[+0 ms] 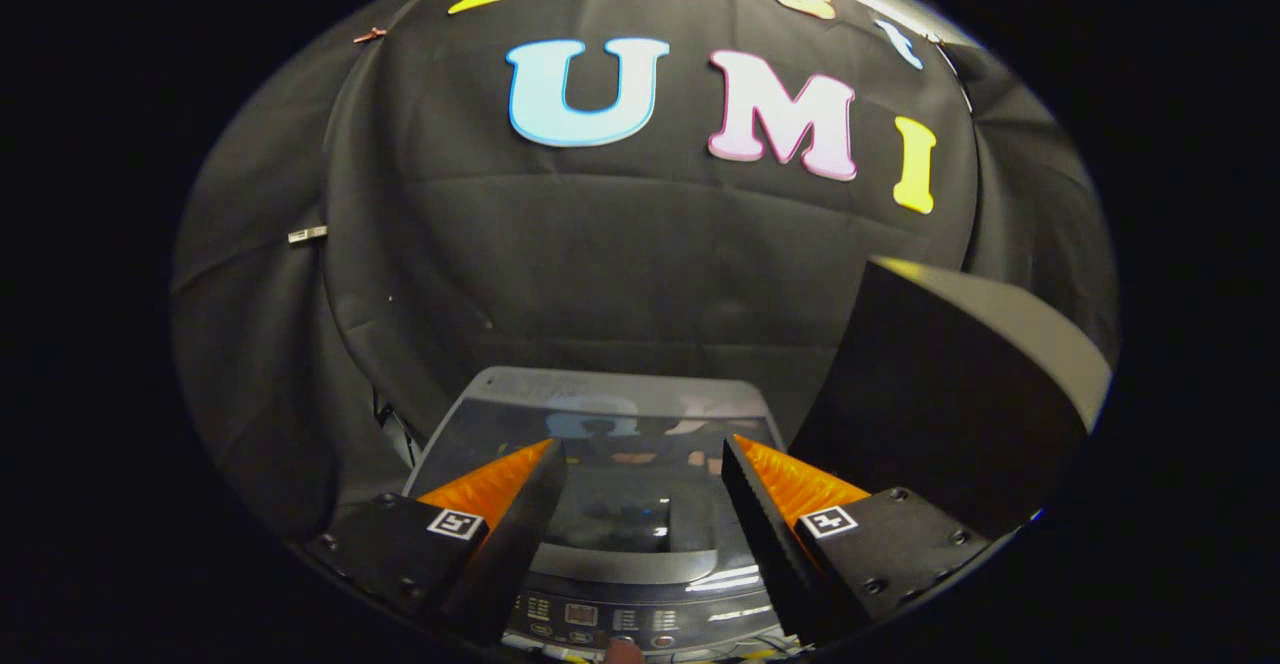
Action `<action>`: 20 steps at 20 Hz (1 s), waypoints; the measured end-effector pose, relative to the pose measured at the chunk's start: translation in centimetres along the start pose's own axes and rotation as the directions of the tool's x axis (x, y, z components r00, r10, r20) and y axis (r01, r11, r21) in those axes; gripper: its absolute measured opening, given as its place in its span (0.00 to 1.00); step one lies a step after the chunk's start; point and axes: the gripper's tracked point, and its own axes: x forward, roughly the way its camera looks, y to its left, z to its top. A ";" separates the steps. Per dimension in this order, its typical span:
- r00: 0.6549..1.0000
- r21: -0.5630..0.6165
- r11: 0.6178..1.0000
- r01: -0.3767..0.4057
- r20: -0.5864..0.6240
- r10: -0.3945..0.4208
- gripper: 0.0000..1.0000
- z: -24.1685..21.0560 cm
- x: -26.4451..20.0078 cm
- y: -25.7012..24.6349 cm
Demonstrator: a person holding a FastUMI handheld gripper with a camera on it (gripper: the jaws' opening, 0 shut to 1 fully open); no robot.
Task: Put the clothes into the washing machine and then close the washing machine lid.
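A grey top-loading washing machine [600,394] stands below and ahead of me, its dark glossy lid [620,484] lying flat and shut over the tub. My gripper [645,444] hovers above the lid, open, with nothing between its orange-and-black fingers [500,484]. The control panel [620,619] with small buttons runs along the machine's near edge, below the fingers. I see no clothes on or around the machine.
A tall black box [950,394] with a pale top edge stands right of the machine, close beside the right finger. Black cloth covers the wall behind. A fingertip [625,652] shows at the near edge of the panel.
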 end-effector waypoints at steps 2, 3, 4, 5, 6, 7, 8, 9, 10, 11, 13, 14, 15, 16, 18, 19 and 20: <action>0.999 0.006 1.000 0.001 0.040 -0.001 0.99 2.2 -2.0 -2.0; 0.998 0.006 1.000 0.004 0.064 -0.004 0.99 3.3 -3.0 -3.1; 0.997 0.002 1.000 0.012 0.080 -0.012 0.99 4.4 -4.0 -4.5; 0.994 -0.005 1.000 0.031 0.103 -0.030 0.99 5.5 -5.0 -6.2; 0.992 -0.008 0.999 0.039 0.122 -0.037 0.99 6.6 -6.0 -7.7; 0.990 -0.006 0.999 0.037 0.139 -0.036 0.98 7.5 -6.9 -8.9; 0.986 -0.002 0.999 0.042 0.162 -0.041 0.99 8.6 -7.8 -10.3; 0.983 -0.005 0.999 0.048 0.179 -0.047 0.99 9.4 -8.4 -11.8; 0.979 -0.008 0.998 0.065 0.193 -0.062 0.98 10.1 -9.2 -13.7; 0.975 -0.011 0.998 0.066 0.212 -0.062 0.98 11.0 -9.8 -15.3; 0.967 -0.008 0.998 0.068 0.248 -0.064 0.98 12.6 -11.0 -18.6; 0.964 0.000 0.998 0.059 0.261 -0.057 0.98 13.2 -11.5 -20.1; 0.960 0.009 0.998 0.058 0.275 -0.058 0.98 13.7 -11.9 -21.8; 0.955 0.017 0.998 0.068 0.287 -0.070 0.98 14.1 -12.1 -23.9; 0.945 0.037 0.996 0.080 0.314 -0.087 0.98 15.0 -12.9 -27.8; 0.941 0.046 0.995 0.091 0.322 -0.101 0.98 15.3 -13.1 -29.9; 0.939 0.048 0.993 0.110 0.323 -0.120 0.98 15.3 -13.3 -32.5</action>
